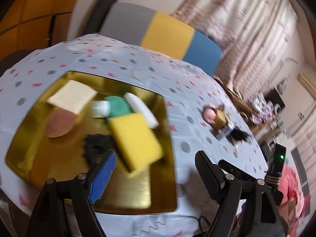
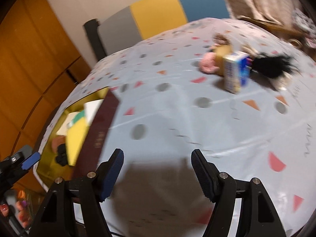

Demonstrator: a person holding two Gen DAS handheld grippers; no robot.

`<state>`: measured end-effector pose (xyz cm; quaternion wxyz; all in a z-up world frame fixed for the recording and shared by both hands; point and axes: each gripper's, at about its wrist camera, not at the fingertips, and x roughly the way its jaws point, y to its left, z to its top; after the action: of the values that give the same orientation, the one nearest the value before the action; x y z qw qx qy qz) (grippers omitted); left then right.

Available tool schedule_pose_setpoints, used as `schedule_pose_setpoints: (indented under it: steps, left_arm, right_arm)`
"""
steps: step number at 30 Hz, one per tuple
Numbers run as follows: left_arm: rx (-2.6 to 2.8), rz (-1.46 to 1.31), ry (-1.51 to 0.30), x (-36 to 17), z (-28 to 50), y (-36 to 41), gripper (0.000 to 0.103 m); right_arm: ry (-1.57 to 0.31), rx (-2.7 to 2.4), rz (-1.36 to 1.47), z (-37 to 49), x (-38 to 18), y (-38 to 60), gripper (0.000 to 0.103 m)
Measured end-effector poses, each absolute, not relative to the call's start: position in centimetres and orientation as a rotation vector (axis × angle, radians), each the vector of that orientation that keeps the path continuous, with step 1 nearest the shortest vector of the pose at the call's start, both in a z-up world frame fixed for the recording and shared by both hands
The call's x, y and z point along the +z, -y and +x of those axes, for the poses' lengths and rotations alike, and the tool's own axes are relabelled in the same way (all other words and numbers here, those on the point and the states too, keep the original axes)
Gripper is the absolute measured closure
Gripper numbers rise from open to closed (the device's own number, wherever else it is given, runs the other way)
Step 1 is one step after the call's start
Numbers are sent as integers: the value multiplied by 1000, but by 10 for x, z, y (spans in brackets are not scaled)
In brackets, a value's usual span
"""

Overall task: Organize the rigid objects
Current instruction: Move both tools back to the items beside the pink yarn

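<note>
A gold tray point(image 1: 29, 154) lies on the patterned tablecloth and holds a yellow block point(image 1: 136, 140), a cream square point(image 1: 72, 95), a brown disc point(image 1: 59, 125), a green piece point(image 1: 118, 106), a white cap point(image 1: 100, 108), a white oblong point(image 1: 141, 109) and a black object point(image 1: 96, 145). My left gripper point(image 1: 156, 158) is open and empty above the tray's near right edge. A blue-and-white carton point(image 2: 236, 71) lies far right beside a pink soft toy point(image 2: 207, 63) and black hair point(image 2: 276, 67). My right gripper point(image 2: 157, 157) is open and empty over bare cloth. The tray point(image 2: 51, 165) shows at left.
A grey, yellow and blue chair back point(image 1: 158, 31) stands behind the table. Orange cabinets point(image 2: 29, 69) are at the left. Curtains point(image 1: 246, 19) and cluttered shelves point(image 1: 266, 102) lie to the right. The left gripper's blue fingertip point(image 2: 30, 161) shows at the right view's left edge.
</note>
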<state>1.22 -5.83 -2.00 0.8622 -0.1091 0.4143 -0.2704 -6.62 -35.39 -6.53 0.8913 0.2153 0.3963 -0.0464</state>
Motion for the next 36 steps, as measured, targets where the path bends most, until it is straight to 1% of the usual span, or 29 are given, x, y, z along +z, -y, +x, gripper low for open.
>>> schedule_pose_setpoints:
  steps: [5,10,13,15,18,22,25,29,32,34,36]
  left_arm:
    - [-652,-156,-886,-16,5,104,20]
    - [-682,-117,-902,-15,3,132,20]
    - [-676,-106,-915,-17,5,142,20]
    - [-668,-110,-929,-20,7,145,20]
    - [-652,-108,-946,-24,9,147,20]
    - [-630,-94,-963,-28,12,149,20]
    - [-616,-80,-969,-30,12,149,20]
    - [-609,-72,-986,-34,14,152,20]
    - [-612,-66,-997,-38,15,157,20]
    - [-618,-64,-1005,-40,16,160,20]
    - [-627,-64,-1011,-41,16,164,20]
  right_arm:
    - [-814,-199,452,-82,-73,407,31]
    - [-723,-301,412,-79,-47,471,31]
    - [-639,-330,338,-63,-22,502,31]
    - [-631,-349,295,-45,-15,517,33]
    - [-660,-338,272,-12,-12,536,38]
    - [-750,-320,282,34,-32,558,43]
    - [-787,-327,319,55,-49,572,43]
    - [-850,-290,380,78,-73,584,47]
    - [-850,-278,452,81,-80,593,47]
    - [-856,-276,487,82,-84,598,43]
    - [-849,-277,517,79,-86,604,43]
